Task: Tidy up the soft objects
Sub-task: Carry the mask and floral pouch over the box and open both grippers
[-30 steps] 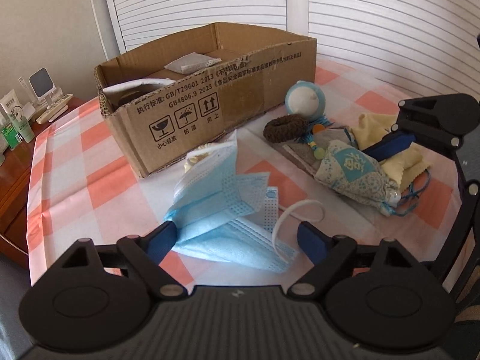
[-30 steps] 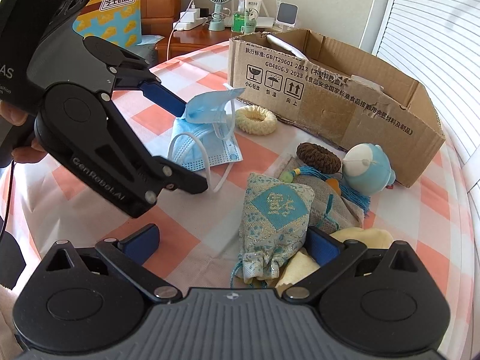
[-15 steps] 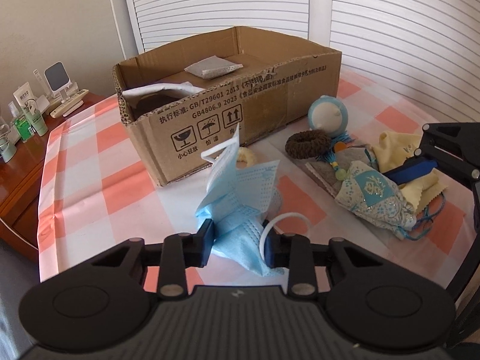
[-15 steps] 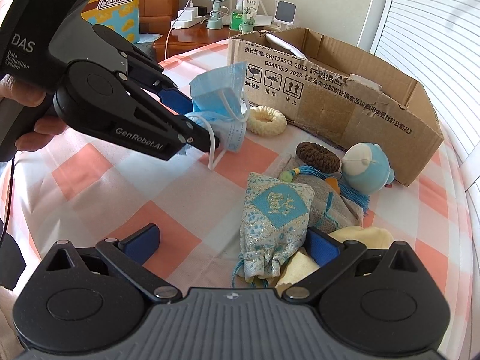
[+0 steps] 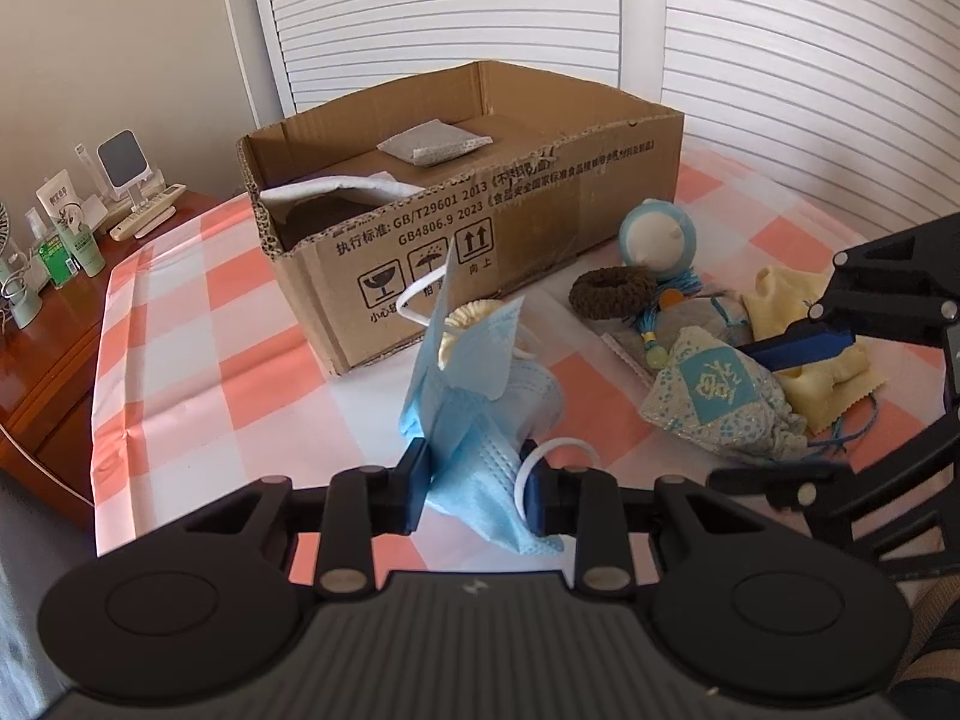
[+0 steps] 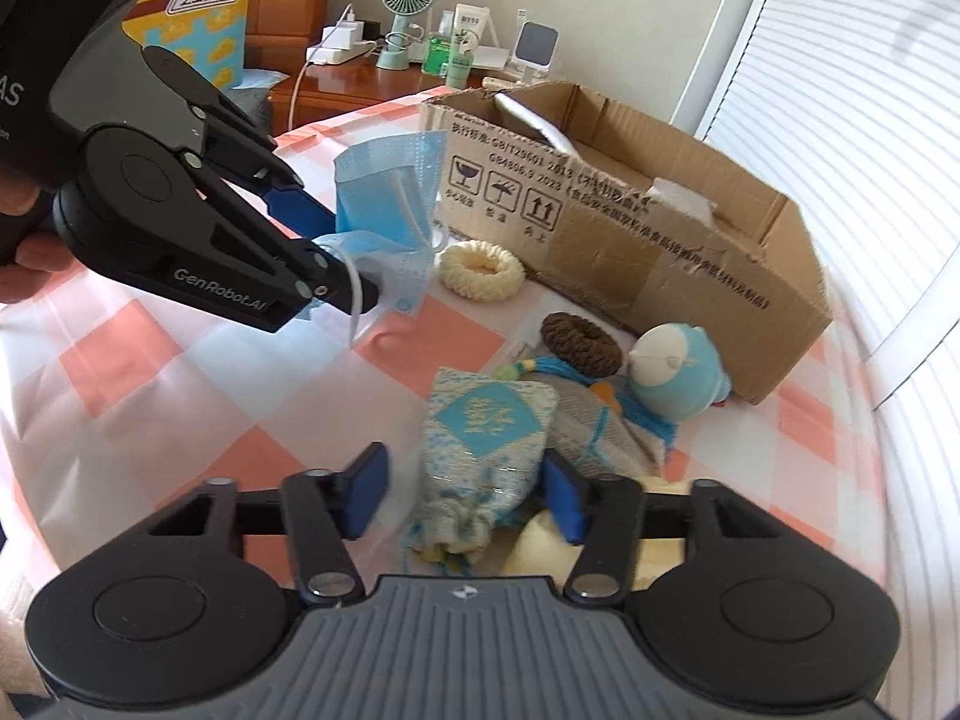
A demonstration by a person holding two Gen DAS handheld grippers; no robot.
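Note:
My left gripper (image 5: 477, 489) is shut on a bunch of blue face masks (image 5: 474, 420) and holds them off the checked tablecloth, in front of the open cardboard box (image 5: 480, 240); both also show in the right wrist view, the gripper (image 6: 336, 252) and the masks (image 6: 390, 204). My right gripper (image 6: 465, 495) is open, its fingers either side of a light blue embroidered pouch (image 6: 480, 444), which also shows in the left wrist view (image 5: 714, 402). The pouch lies on a yellow cloth (image 5: 810, 360).
A cream scrunchie (image 6: 480, 270), a brown scrunchie (image 6: 579, 342), a blue round plush toy (image 6: 678, 375) and a grey pouch with a tassel (image 6: 606, 426) lie by the box. The box holds a white cloth and a grey sachet (image 5: 432, 144). A wooden sideboard (image 5: 54, 312) with bottles stands left.
My left gripper closed on the blue masks and lifted them off the cloth toward the box. My right gripper narrowed around the blue pouch.

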